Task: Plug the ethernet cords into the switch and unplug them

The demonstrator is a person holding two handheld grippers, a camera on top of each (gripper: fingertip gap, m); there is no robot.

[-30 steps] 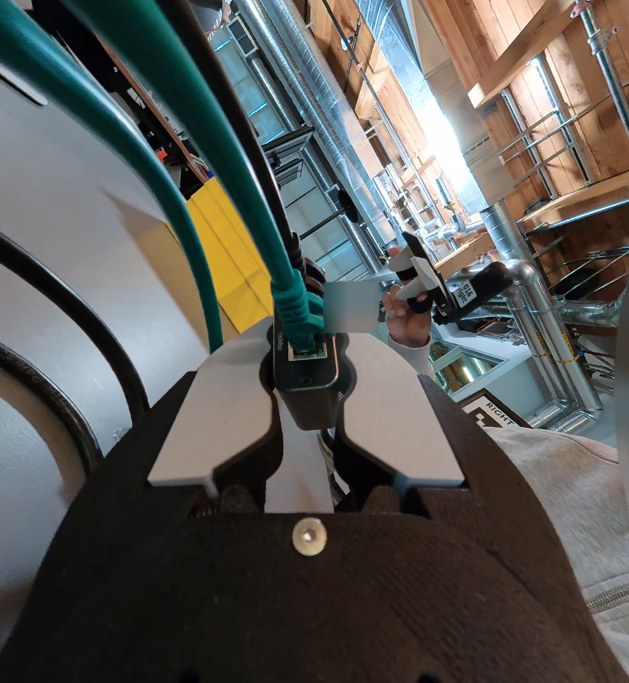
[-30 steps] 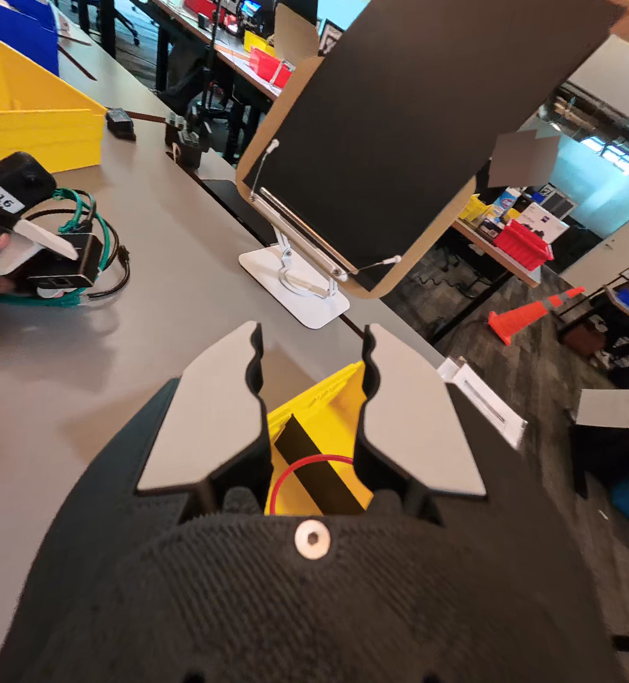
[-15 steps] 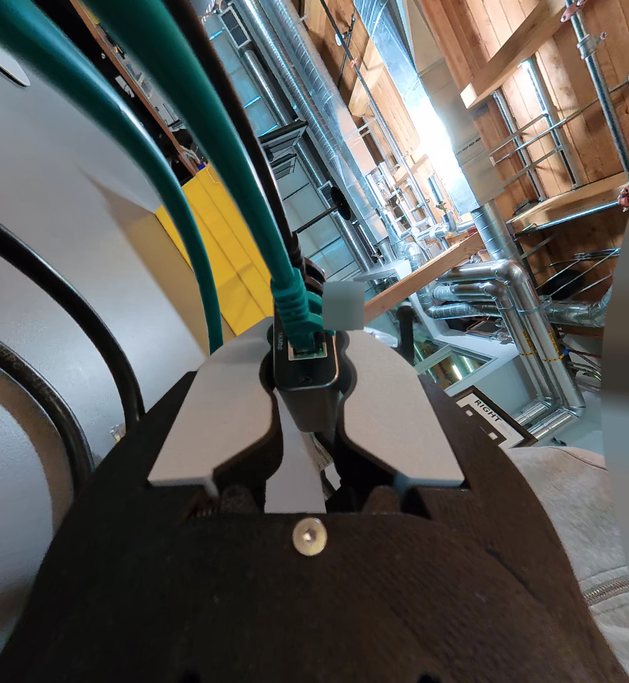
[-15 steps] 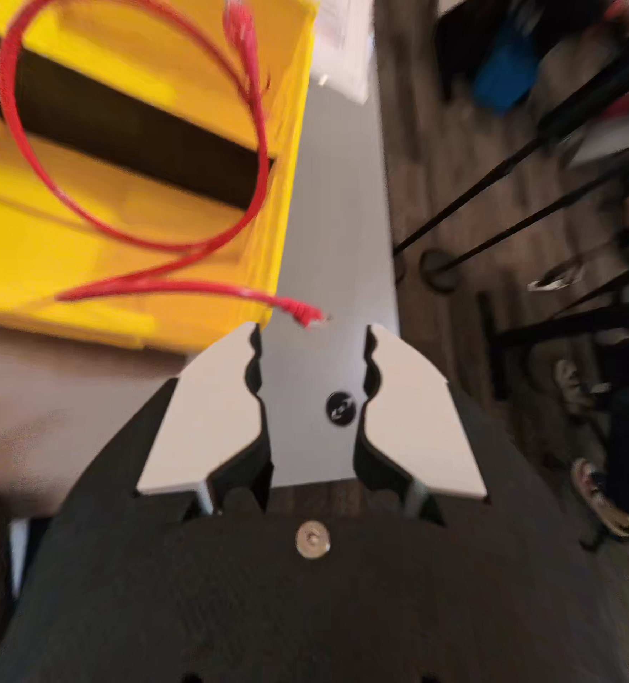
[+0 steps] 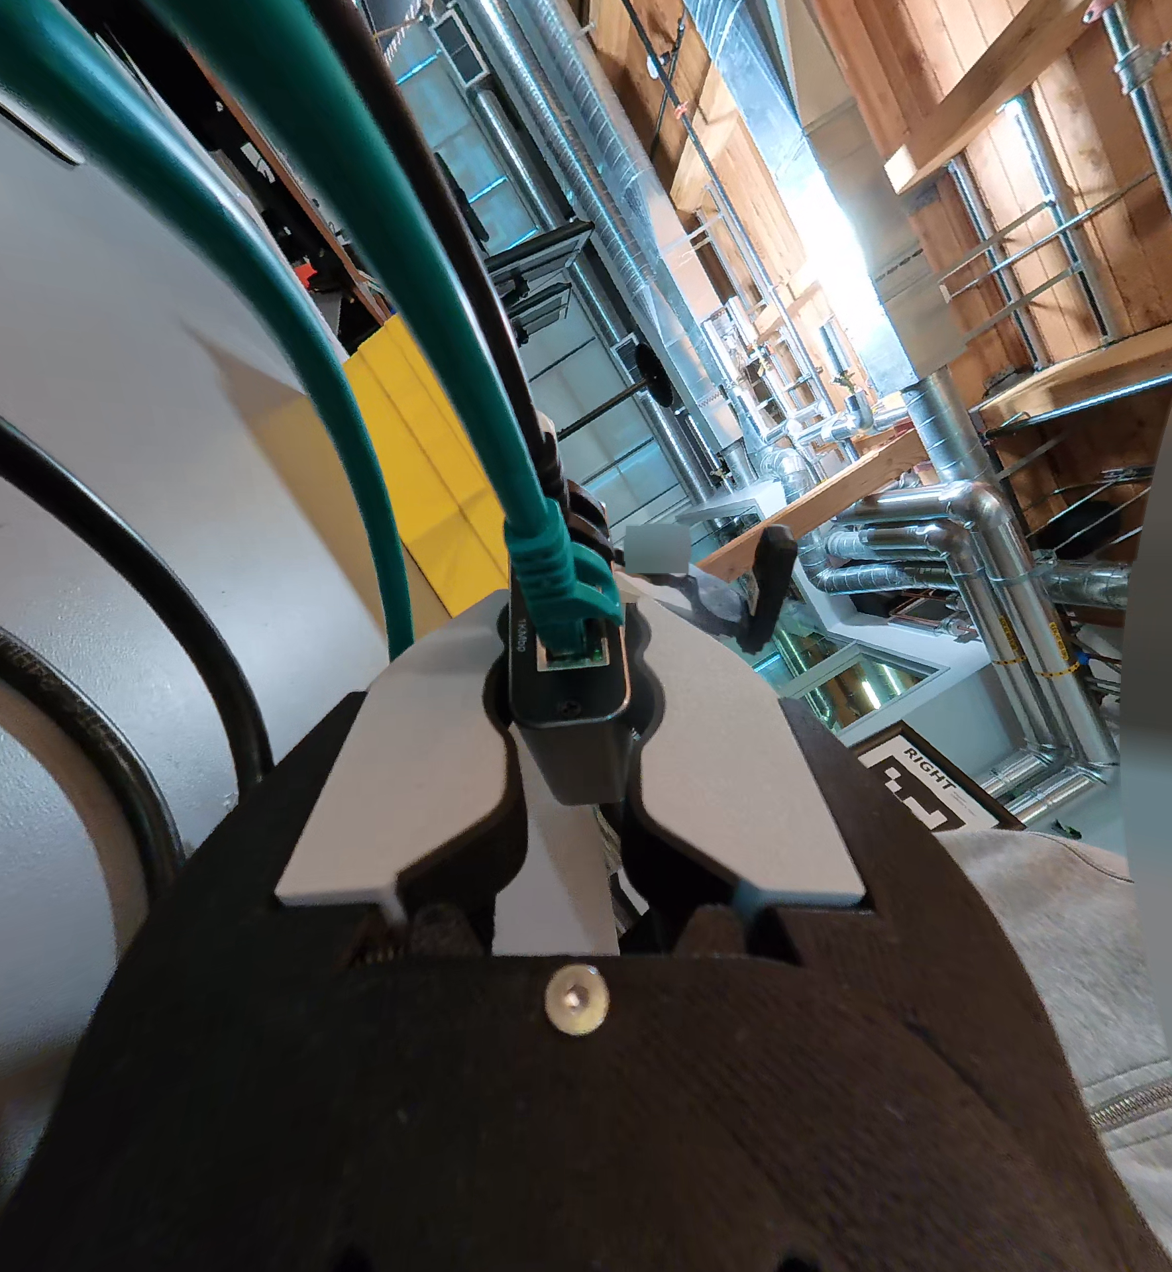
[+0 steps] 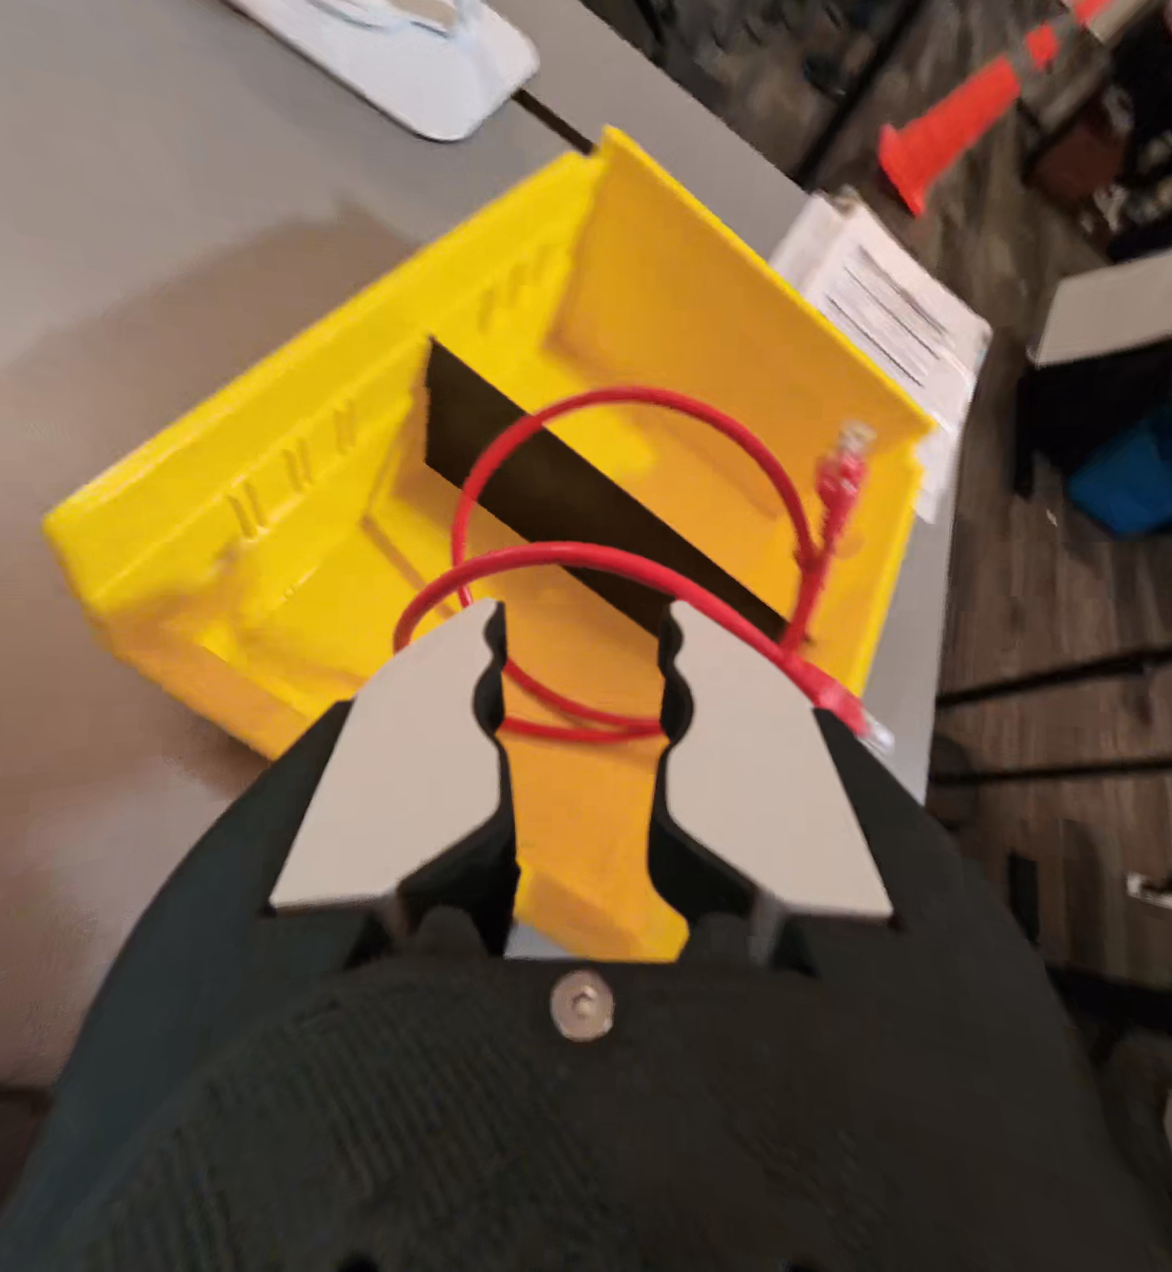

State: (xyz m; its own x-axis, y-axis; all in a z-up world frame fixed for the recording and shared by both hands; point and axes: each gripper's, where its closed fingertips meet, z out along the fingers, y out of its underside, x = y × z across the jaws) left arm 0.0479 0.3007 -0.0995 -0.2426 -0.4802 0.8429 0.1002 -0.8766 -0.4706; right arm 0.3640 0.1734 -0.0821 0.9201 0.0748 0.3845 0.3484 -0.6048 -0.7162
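Observation:
My left gripper (image 5: 569, 633) is shut on a small black switch (image 5: 572, 695), held end-on. A green ethernet cord (image 5: 431, 358) is plugged into its port by a green plug (image 5: 555, 585), and a black cable (image 5: 459, 261) runs beside it. My right gripper (image 6: 579, 637) is open and empty, hovering over a yellow bin (image 6: 307, 482). A red ethernet cord (image 6: 638, 406) lies coiled in the bin. One red plug (image 6: 844, 475) rests by the bin's far wall. The other red plug (image 6: 844, 709) hangs over the rim beside my right finger.
A black divider (image 6: 590, 495) crosses the yellow bin. The bin sits on a grey table (image 6: 122, 227) near its right edge. White papers (image 6: 893, 310) and a white stand base (image 6: 418, 62) lie beyond. An orange cone (image 6: 948, 131) stands on the floor.
My right gripper has swung from facing across the table to above the yellow bin, now closer over the red cord. The left gripper keeps holding the switch almost still.

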